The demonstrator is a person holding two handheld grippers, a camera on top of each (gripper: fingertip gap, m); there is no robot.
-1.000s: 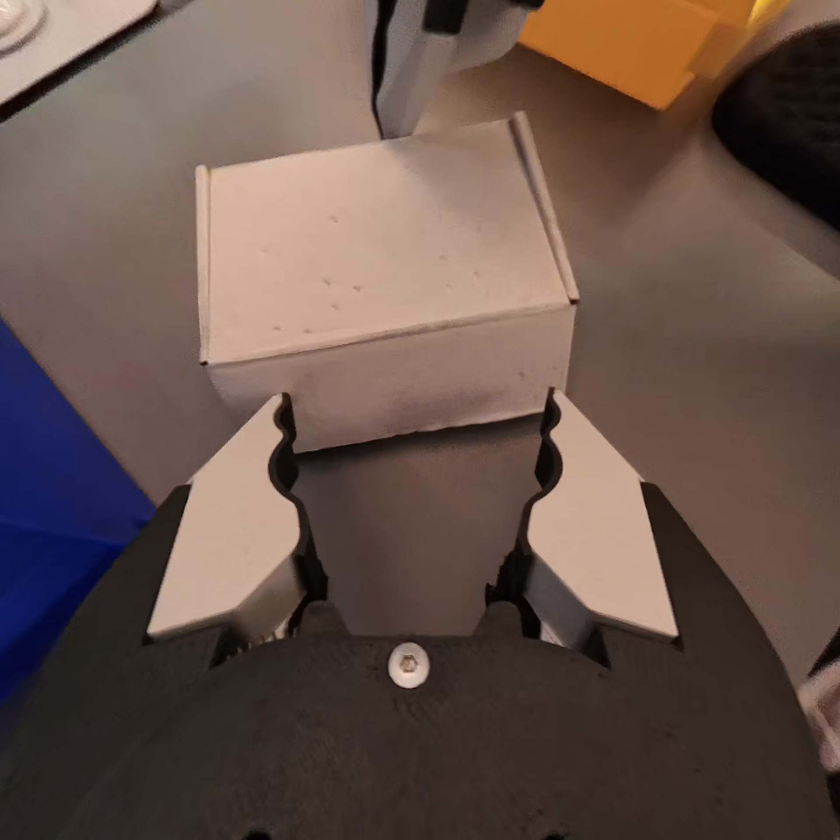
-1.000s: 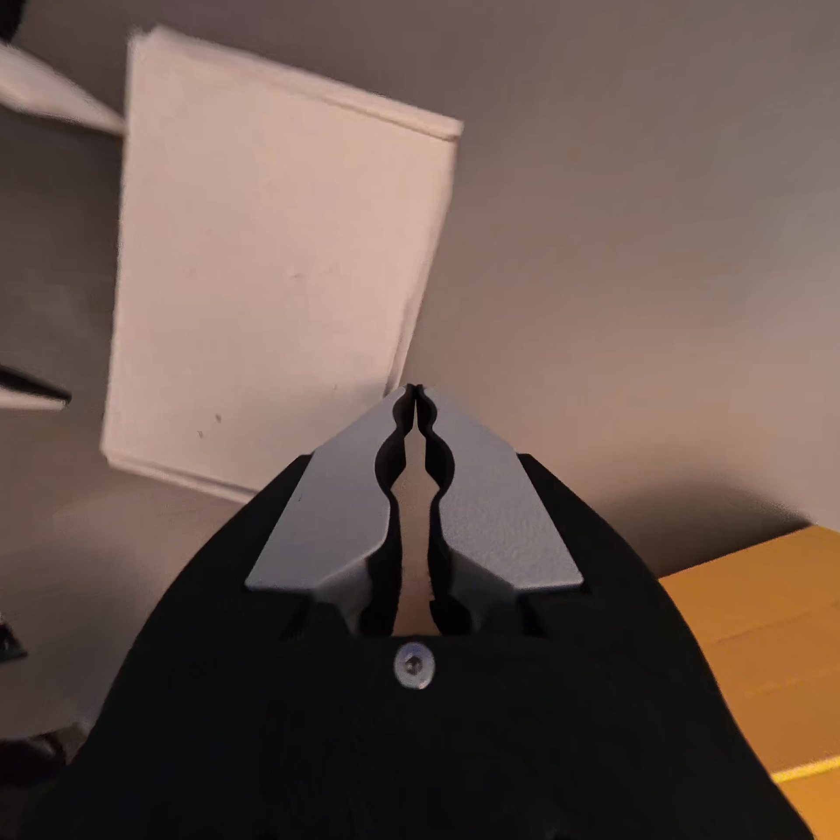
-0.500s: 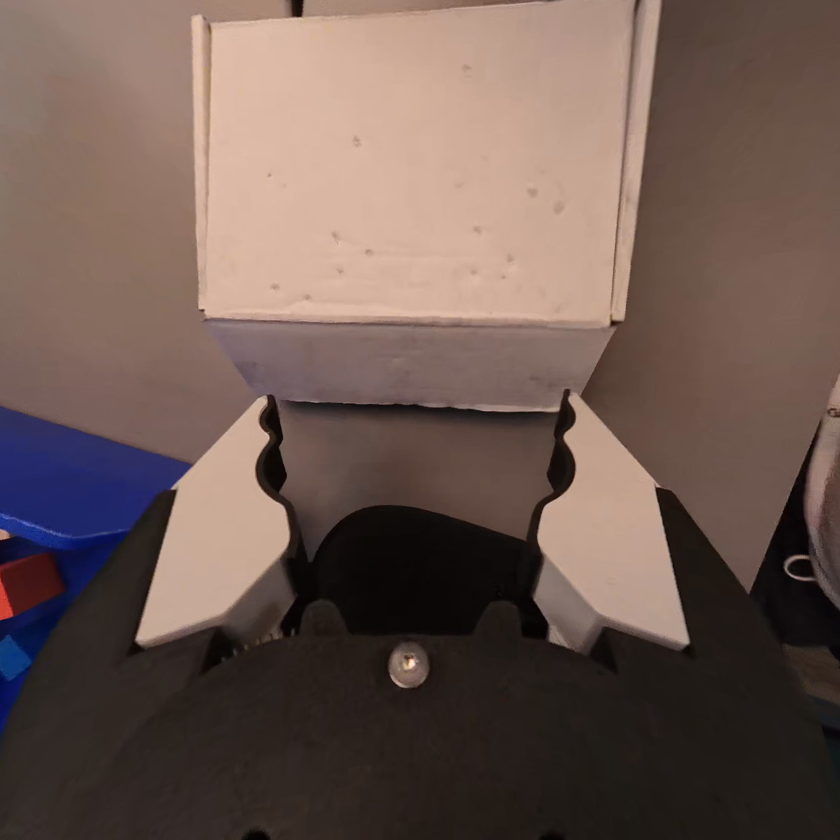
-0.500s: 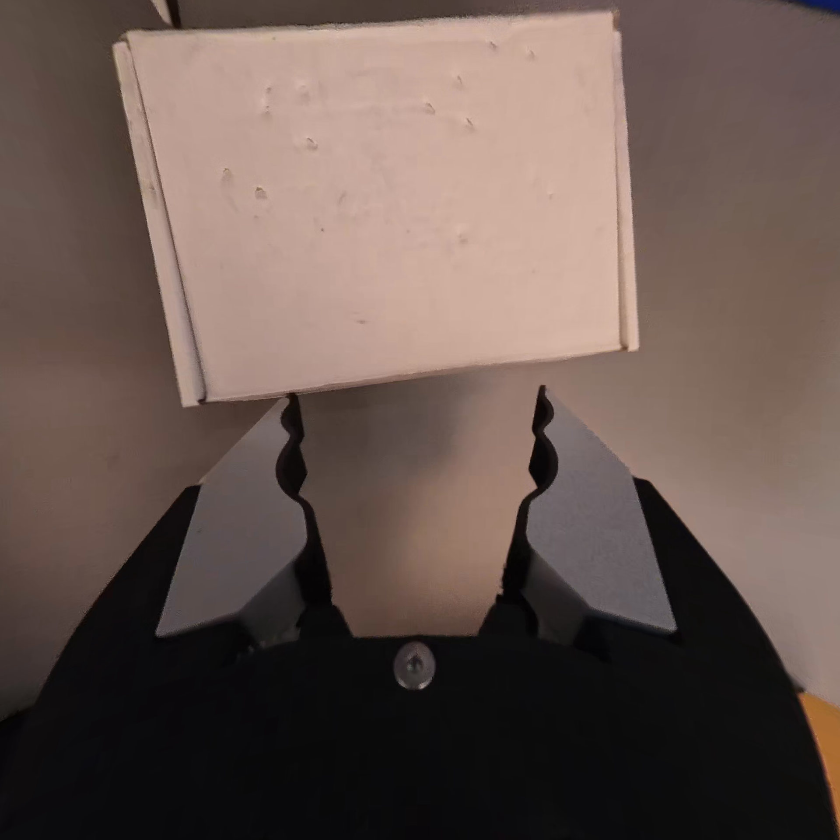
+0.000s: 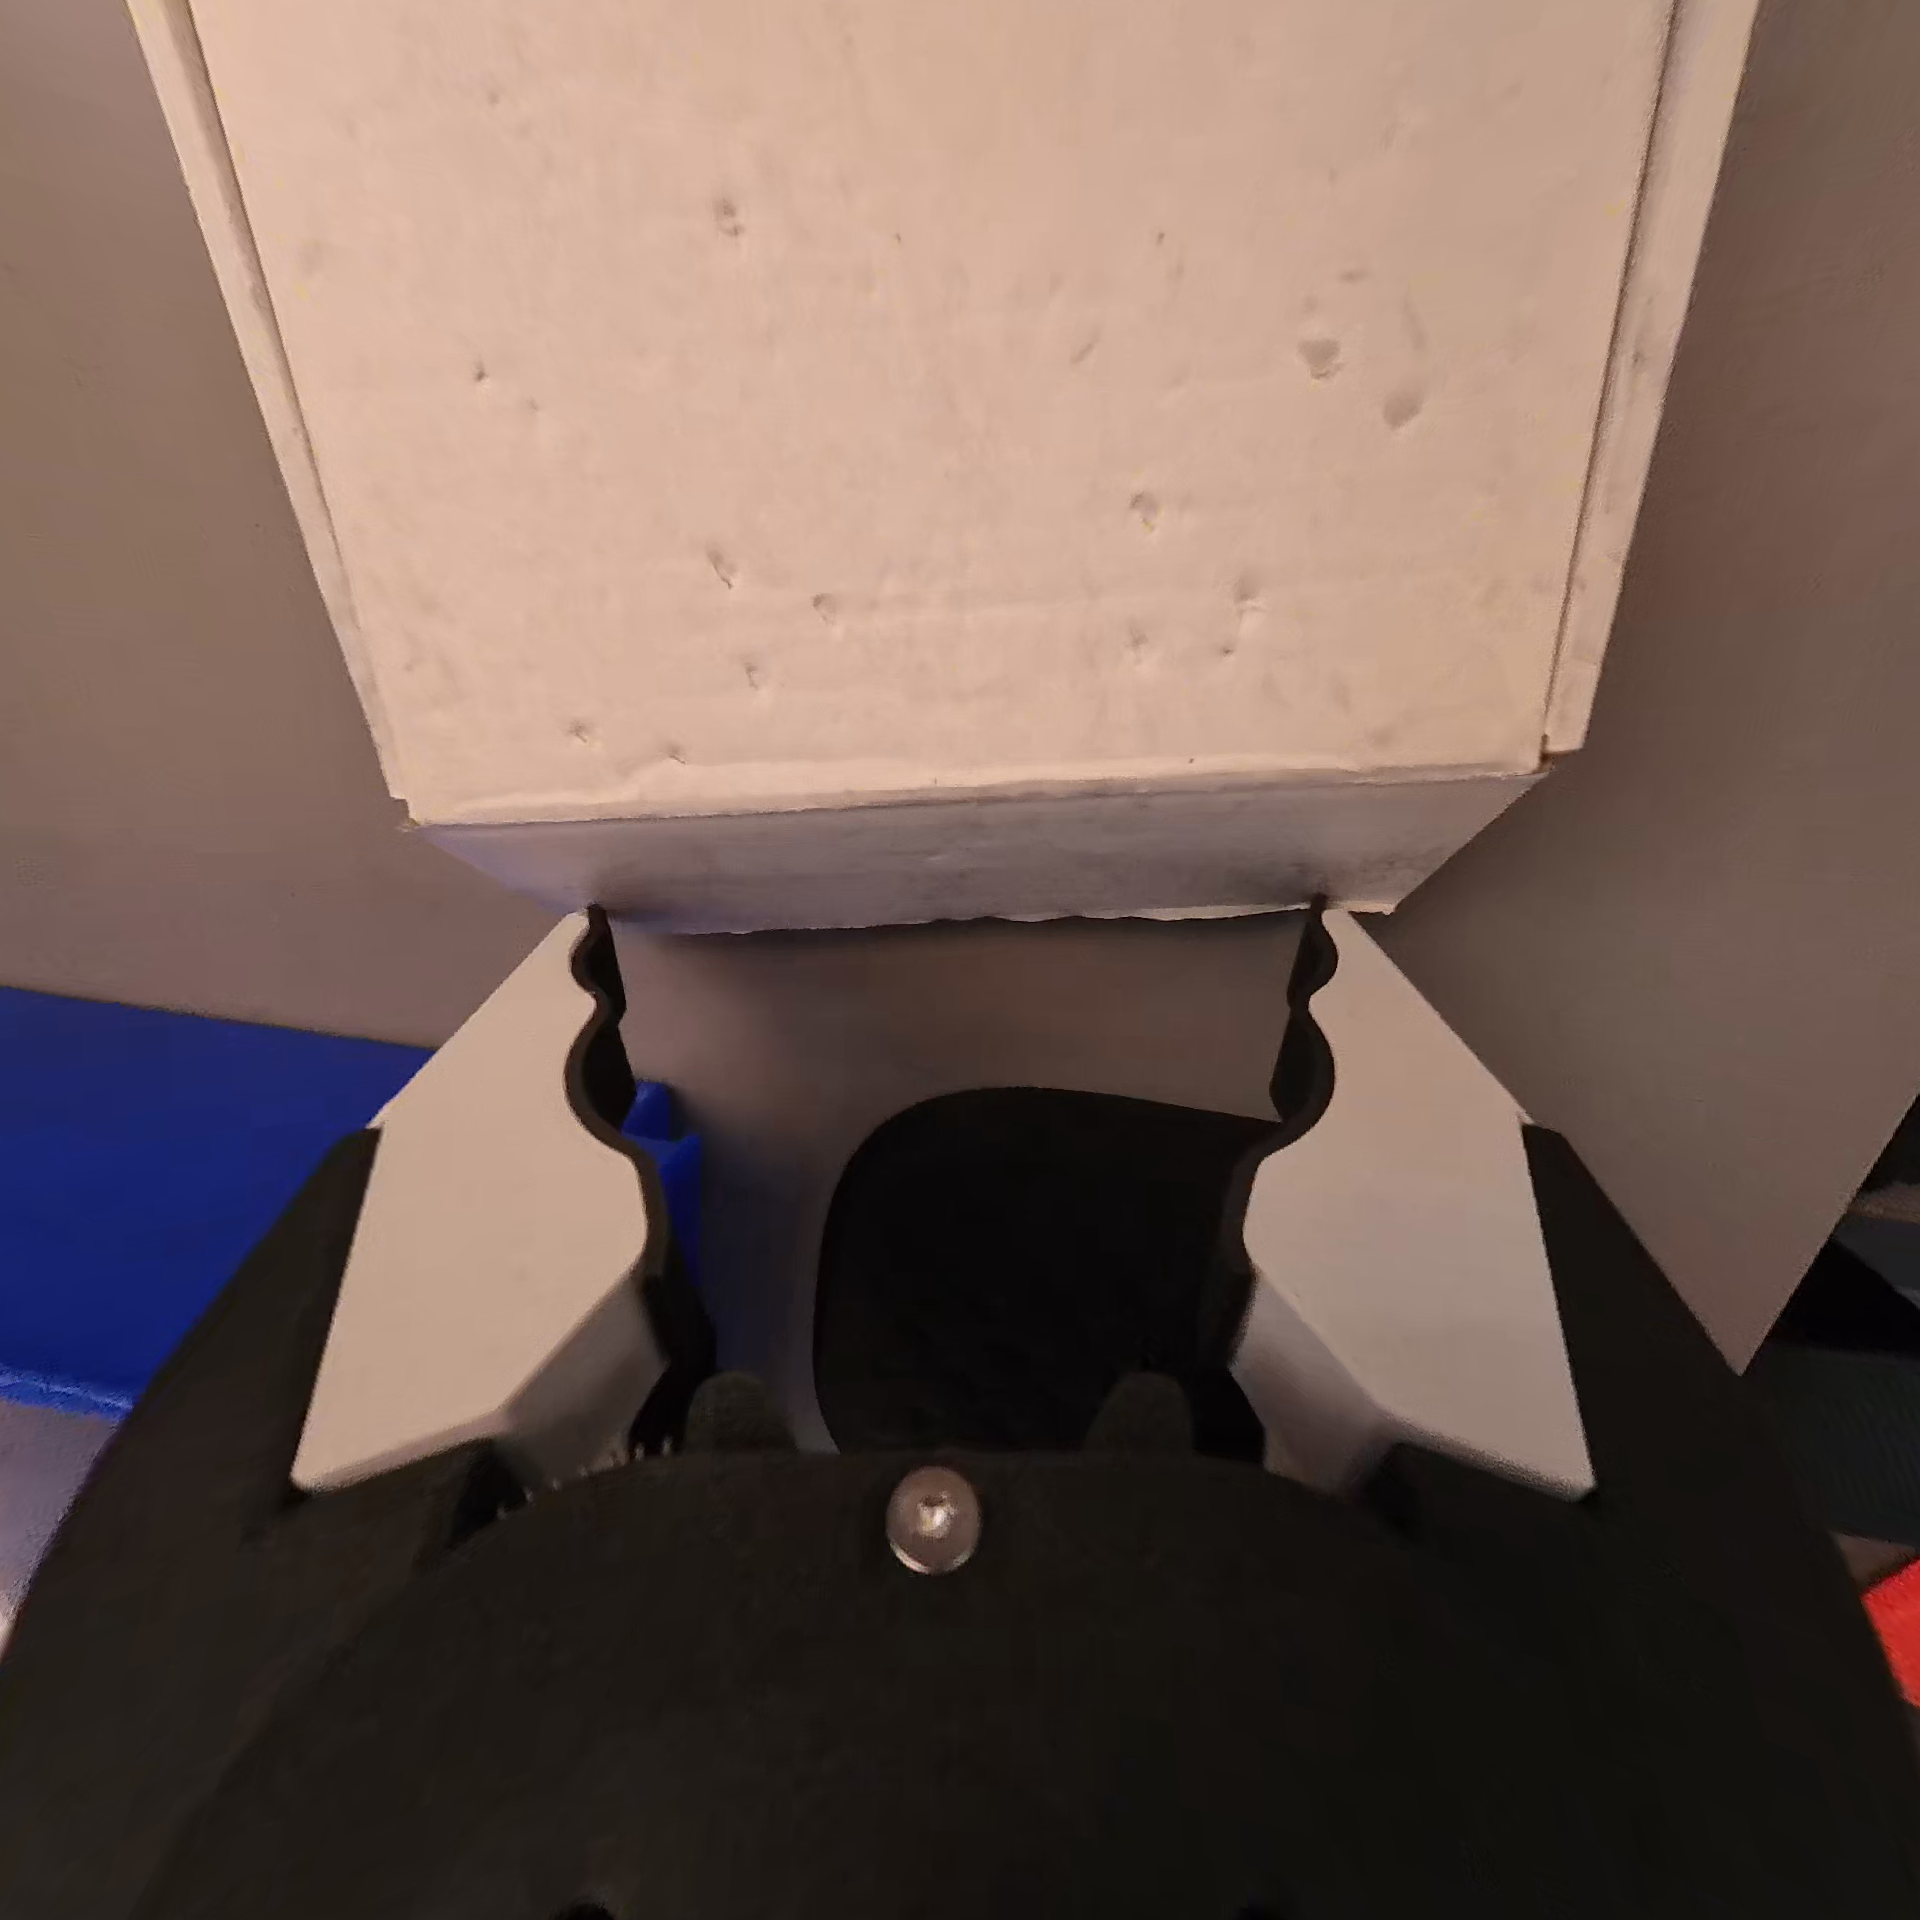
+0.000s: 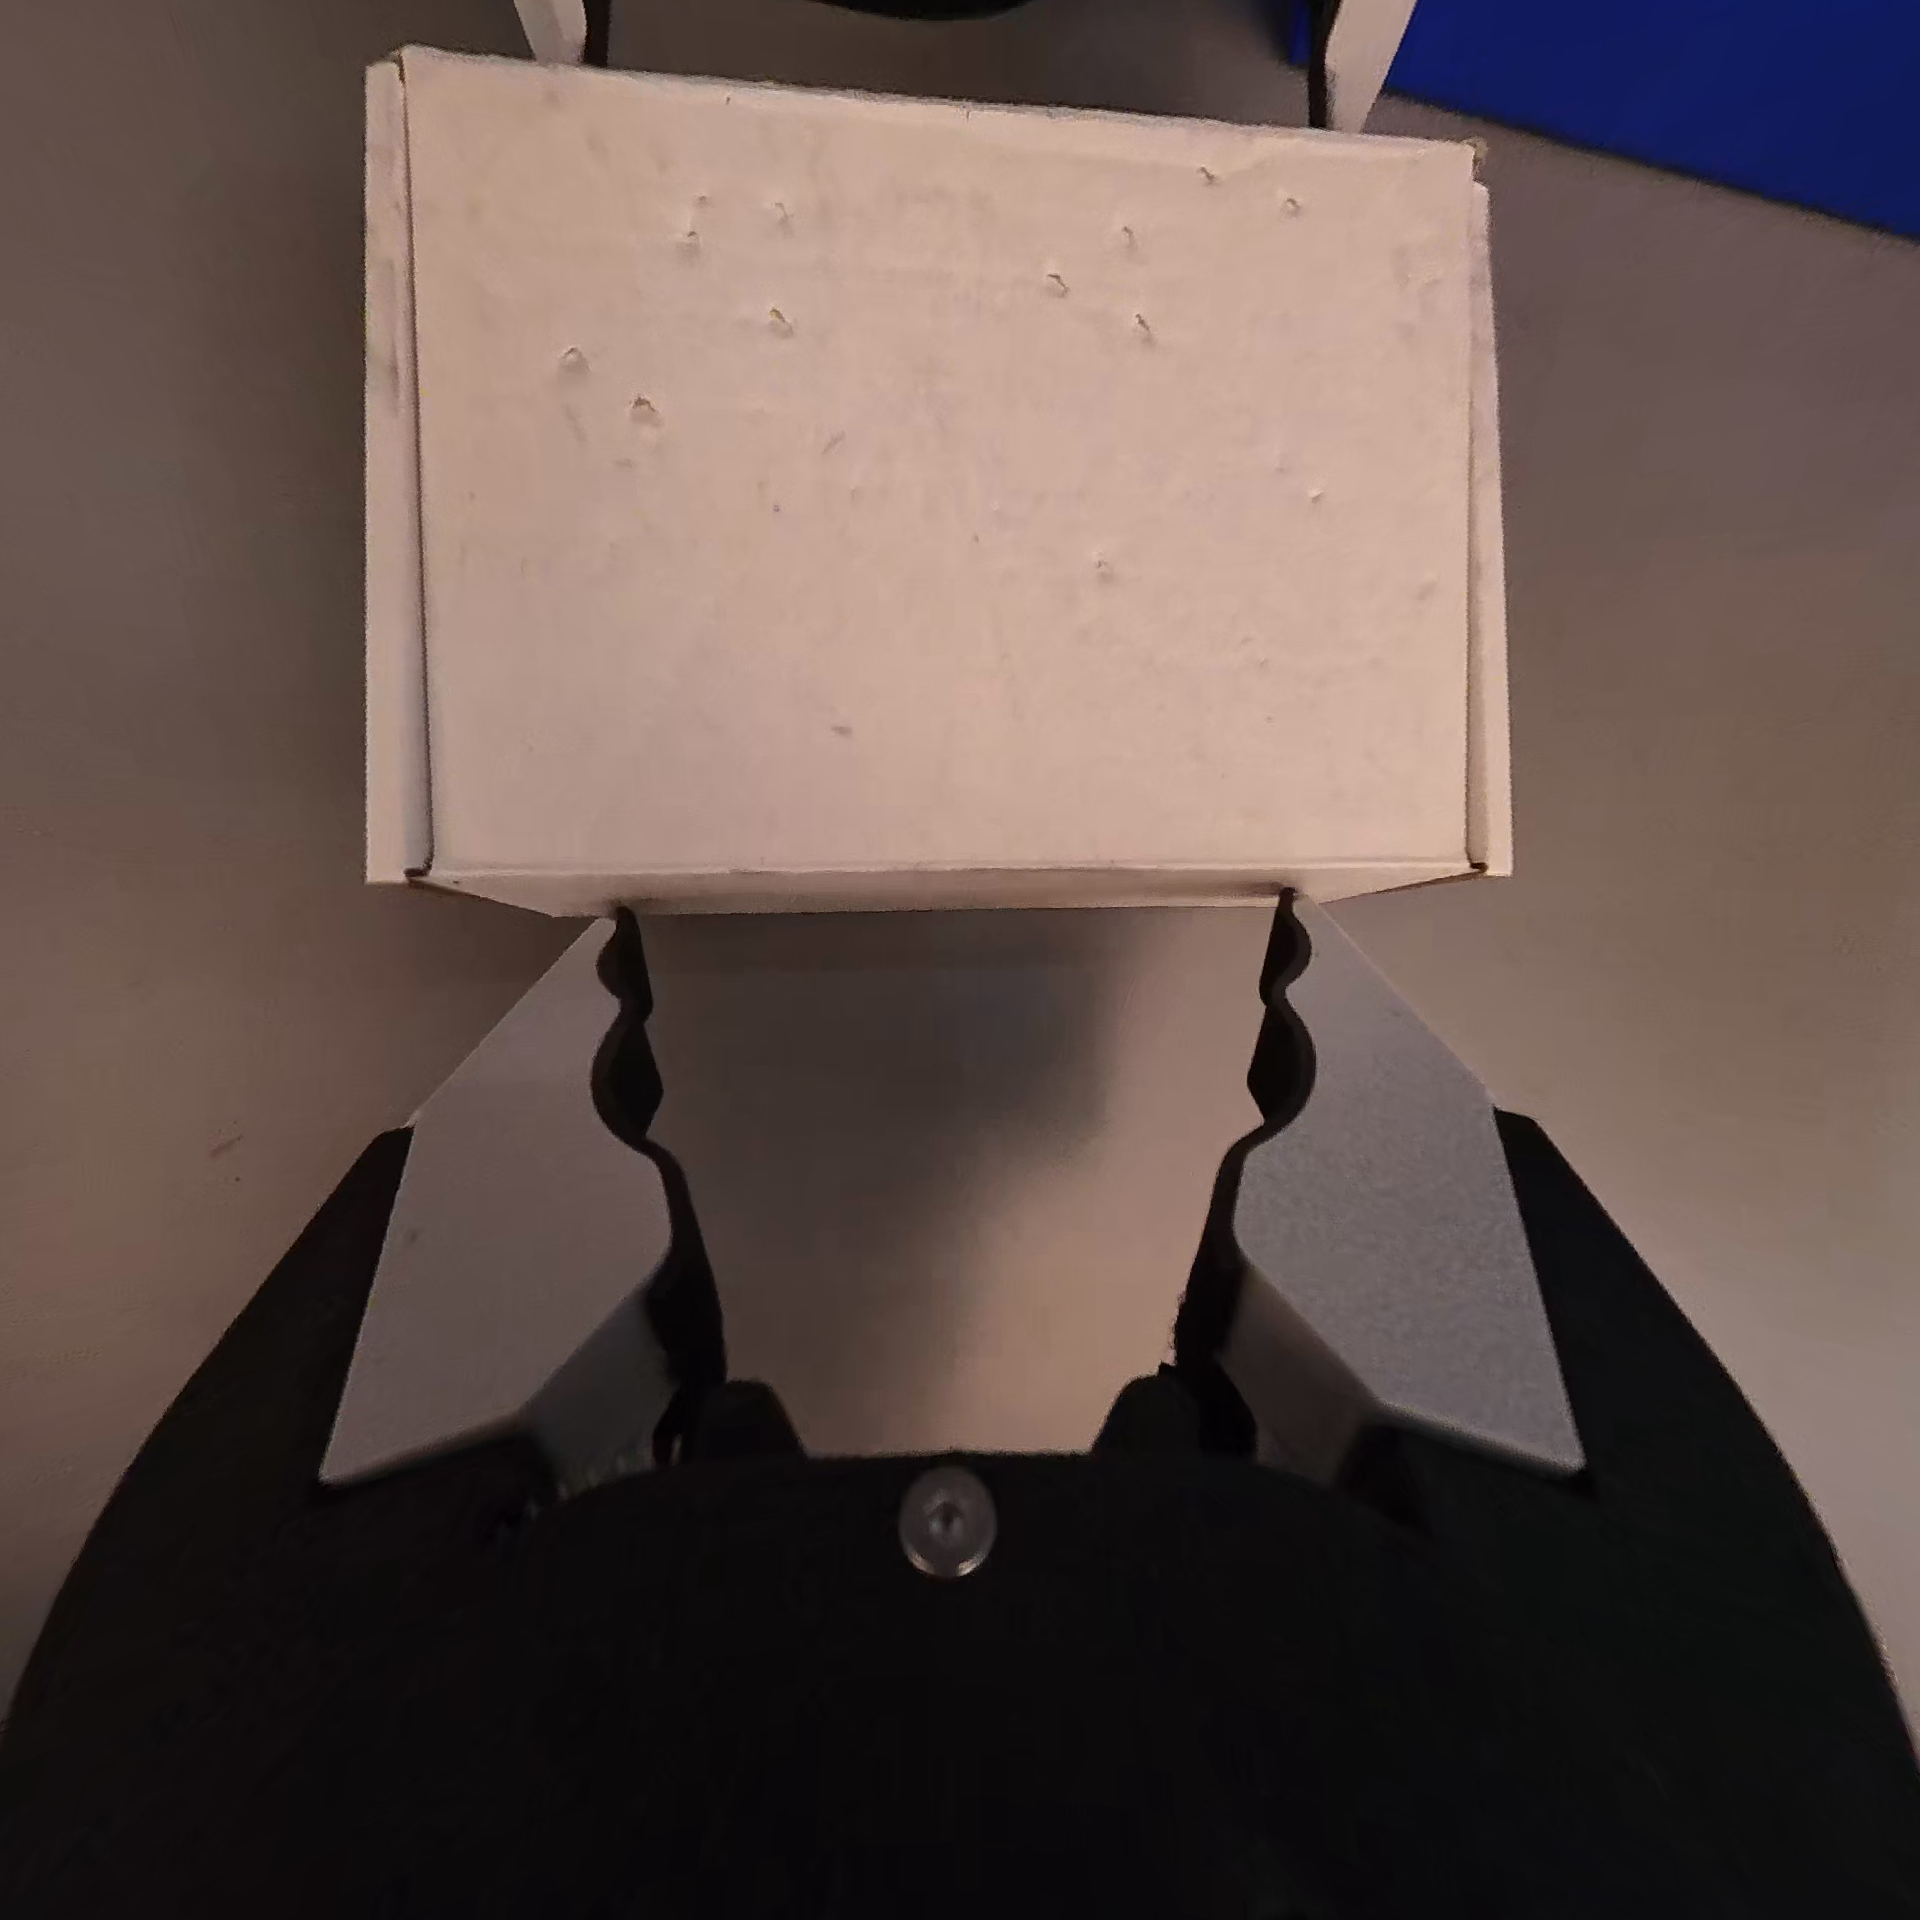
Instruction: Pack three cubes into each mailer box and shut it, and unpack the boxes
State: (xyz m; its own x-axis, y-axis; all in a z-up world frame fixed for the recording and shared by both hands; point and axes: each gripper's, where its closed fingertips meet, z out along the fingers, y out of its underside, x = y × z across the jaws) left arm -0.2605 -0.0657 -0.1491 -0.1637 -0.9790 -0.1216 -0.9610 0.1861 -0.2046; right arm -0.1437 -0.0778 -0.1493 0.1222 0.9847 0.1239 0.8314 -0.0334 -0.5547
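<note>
Plainly, both tools had closed in on the same white mailer box (image 5: 935,416) from opposite ends. It sat shut on the grey table (image 6: 156,520), its lid down flat and pocked with small dents across the top.

Seen from the left wrist view, the left gripper (image 5: 954,914) had its fingers (image 5: 499,1195) spread wide, with nothing between them, and both tips lay right at the lower edge of the box's near wall; whether they actually touched the cardboard I could not tell. Between the spread fingers a dark rounded shape (image 5: 1018,1247) showed below the box, too shadowed to name. A blue bin (image 5: 156,1143) stood off to the left of that gripper, just beside the table's bare surface, and a bit of red (image 5: 1891,1590) showed at the far right edge.

From the right wrist view, the right gripper (image 6: 956,909) was likewise held apart and empty, its fingers (image 6: 1382,1195) wide and their tips at the box's (image 6: 935,520) near edge, close enough that contact could not be judged. Beyond the far side of the box two pale finger ends (image 6: 1361,62) of the other tool rose above its rim, and a blue strip (image 6: 1714,104) crossed the upper right corner.
</note>
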